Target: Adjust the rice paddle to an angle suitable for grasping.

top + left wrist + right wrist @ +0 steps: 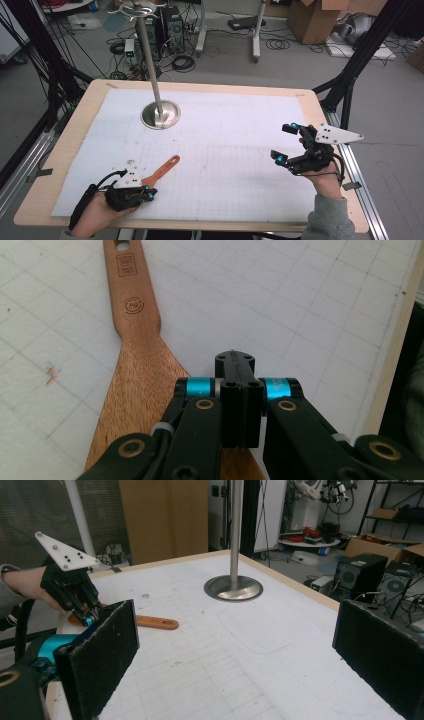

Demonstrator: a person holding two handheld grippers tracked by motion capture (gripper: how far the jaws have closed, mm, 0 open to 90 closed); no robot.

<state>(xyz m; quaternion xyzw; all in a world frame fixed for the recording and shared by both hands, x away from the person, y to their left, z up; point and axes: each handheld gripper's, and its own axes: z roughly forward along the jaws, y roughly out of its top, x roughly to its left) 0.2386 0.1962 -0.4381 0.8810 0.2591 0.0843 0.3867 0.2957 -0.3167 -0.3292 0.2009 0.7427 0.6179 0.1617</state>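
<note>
left tool (148, 192): jaws clenched together, nothing between them, resting over the wide end of the spatula (161, 171). the spatula lies flat on the white sheet (240, 150) at the bench's (75, 135) near left, handle pointing away toward the stand (160, 114). right tool (287, 143): released, jaws wide apart, held above the sheet's right side, well apart from the spatula.
</note>
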